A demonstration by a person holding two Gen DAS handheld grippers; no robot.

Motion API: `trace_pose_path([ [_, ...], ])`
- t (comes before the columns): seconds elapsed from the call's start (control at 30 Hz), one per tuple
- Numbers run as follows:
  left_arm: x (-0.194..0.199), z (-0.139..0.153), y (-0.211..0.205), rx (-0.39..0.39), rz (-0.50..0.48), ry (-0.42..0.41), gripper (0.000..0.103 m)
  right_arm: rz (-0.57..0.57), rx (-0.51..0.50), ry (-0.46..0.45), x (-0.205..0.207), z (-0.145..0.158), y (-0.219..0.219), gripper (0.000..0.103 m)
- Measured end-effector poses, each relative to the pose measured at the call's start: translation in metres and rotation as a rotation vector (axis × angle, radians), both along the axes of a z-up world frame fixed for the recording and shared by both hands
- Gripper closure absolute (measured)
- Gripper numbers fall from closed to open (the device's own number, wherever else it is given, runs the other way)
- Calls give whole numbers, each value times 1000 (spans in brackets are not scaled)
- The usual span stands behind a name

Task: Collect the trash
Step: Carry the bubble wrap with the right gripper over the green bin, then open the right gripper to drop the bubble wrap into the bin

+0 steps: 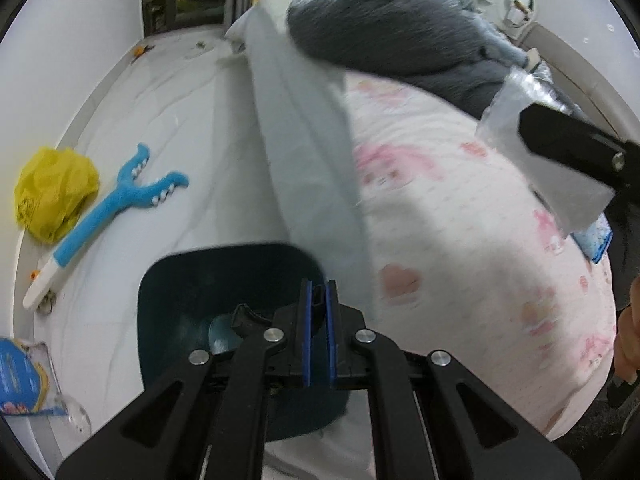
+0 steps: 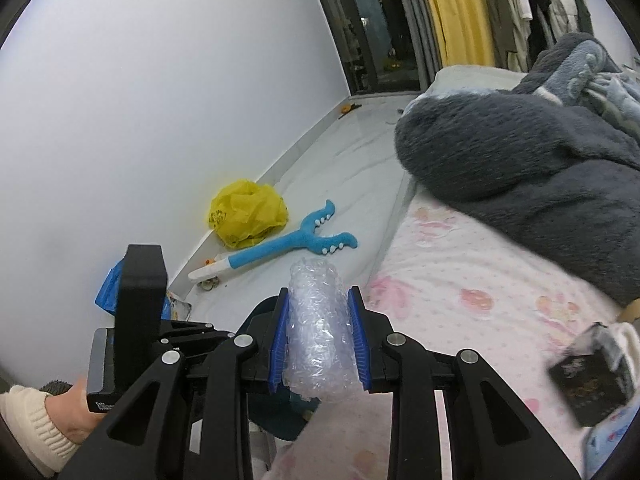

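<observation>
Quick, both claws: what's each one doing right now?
Left claw: closed on the rim of the dark bin.
Right claw: closed on bubble wrap.

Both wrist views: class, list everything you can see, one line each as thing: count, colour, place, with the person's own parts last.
Bin: one, dark teal, floor beside the bed, rim clamped by the left gripper.
Bubble wrap: one piece, clear, between the right gripper's pads.
Plastic bag: one, yellow, crumpled by the wall.
Plush toy: one, blue and white, on the floor.
Blanket: one, grey, on the bed.
Bed sheet: one, pink-patterned.
Left gripper: shut.
Right gripper: gripping.
Sleeve: cream.
</observation>
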State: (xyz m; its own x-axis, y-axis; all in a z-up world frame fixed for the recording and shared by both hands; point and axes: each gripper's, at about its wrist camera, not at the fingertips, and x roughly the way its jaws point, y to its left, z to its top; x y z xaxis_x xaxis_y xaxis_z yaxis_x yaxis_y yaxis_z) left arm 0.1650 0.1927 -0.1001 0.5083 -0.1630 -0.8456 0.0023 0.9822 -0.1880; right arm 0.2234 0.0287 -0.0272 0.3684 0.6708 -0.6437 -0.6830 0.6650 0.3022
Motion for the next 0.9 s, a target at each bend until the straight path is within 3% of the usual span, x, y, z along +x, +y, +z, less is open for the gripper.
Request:
trace_pose_path([
  [0.27,-11,-35,34,-9,57,140,95,25,-52,46,-7,-14,39,74],
  [0.5,-22,-46,57,-3,97,188,91,54,-76,81,-8,-29,70,74],
  [0.57,-25,-45,66,-1,111,185,84,65,-81,85,-10,-31,78,74],
  [0.63,-27,-42,72,0,123,174,67,75,-86,91,-11,-34,85,74],
  [0.9,-36,-27,95,1,154,111,50,81,-149,141,-11,-59,115,74],
])
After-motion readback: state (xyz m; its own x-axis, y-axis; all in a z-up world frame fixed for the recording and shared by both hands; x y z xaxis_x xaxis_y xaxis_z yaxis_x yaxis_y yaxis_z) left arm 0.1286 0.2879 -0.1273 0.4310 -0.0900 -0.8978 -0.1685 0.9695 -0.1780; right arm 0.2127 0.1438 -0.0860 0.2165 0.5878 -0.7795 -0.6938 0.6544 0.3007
